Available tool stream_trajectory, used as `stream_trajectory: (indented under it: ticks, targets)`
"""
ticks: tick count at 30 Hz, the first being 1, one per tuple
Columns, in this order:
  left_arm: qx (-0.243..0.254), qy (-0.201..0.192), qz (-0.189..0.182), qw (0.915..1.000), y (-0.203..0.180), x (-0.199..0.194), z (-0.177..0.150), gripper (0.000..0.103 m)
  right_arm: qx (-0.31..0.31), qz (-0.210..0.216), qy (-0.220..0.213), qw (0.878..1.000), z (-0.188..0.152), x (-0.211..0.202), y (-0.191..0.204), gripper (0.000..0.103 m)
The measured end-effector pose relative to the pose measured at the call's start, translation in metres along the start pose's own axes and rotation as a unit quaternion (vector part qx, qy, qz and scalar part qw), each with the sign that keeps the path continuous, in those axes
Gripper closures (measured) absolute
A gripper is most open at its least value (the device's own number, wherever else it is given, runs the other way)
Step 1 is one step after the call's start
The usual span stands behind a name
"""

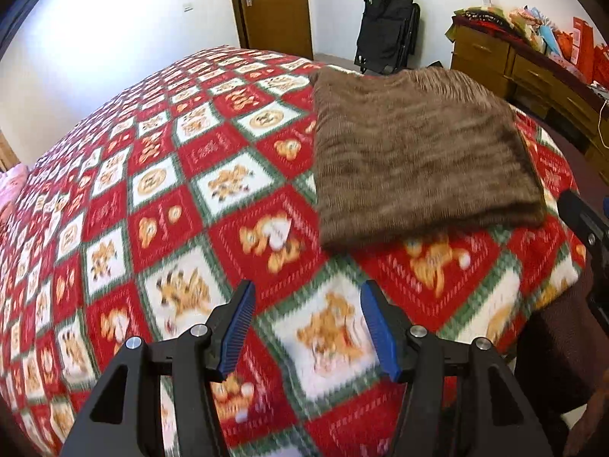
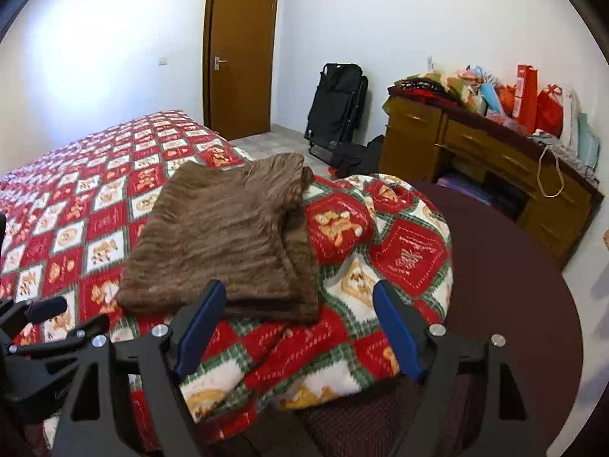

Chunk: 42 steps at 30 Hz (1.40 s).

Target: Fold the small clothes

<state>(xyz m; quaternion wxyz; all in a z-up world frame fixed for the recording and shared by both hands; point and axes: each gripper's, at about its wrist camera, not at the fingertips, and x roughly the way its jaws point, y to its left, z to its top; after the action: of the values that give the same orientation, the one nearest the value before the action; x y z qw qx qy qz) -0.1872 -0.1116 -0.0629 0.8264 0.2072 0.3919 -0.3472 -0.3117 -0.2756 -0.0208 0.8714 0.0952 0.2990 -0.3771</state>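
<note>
The fuzzy brown knitted garment [image 2: 224, 240] lies folded into a flat square on the bed's red, white and green patterned quilt [image 2: 403, 251], centre frame. Both claws hang spread and empty: the right claw [image 2: 300, 304] just beside its near edge, the left claw [image 1: 306, 304] over bare quilt. This fold looks finished; next likely means setting it aside or fetching another piece.

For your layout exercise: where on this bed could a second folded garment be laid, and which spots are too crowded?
Free: the wide stretch of patterned bedspread left of the folded brown garment, reaching toward the door, and a narrower strip between the garment and the left gripper. Crowded: the rumpled bed corner and the cluttered dresser top.
</note>
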Motion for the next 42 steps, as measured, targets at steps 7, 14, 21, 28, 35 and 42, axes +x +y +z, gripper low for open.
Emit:
stream_trajectory:
  ticks: [7,14,21,28,35,42]
  targets:
    - [-0.009,-0.081,0.047,0.9955,-0.002,-0.047,-0.011,0.044,0.062,0.032,-0.011,0.997,-0.003,-0.011,-0.011,0.02]
    - [-0.047,-0.187,0.066,0.9791,0.013,-0.111,-0.003,0.043,0.119,0.048,-0.054,0.99,0.014,-0.051,-0.023,0.012]
    - [-0.048,-0.282,0.073,0.9554,0.018,-0.16,-0.003,0.033,0.093,0.032,-0.145,0.984,0.03,-0.102,-0.015,0.006]
    - [-0.06,-0.311,0.063,0.9466,0.022,-0.182,0.009,0.024,0.074,-0.008,-0.235,0.969,0.039,-0.132,-0.009,0.0]
    - [-0.075,-0.31,0.062,0.9458,0.019,-0.191,0.003,0.024,0.081,0.013,-0.235,0.969,0.043,-0.127,-0.008,0.0]
    - [-0.07,-0.306,0.063,0.9474,0.017,-0.191,0.0,0.024,0.097,0.019,-0.23,0.968,0.038,-0.133,-0.015,0.0]
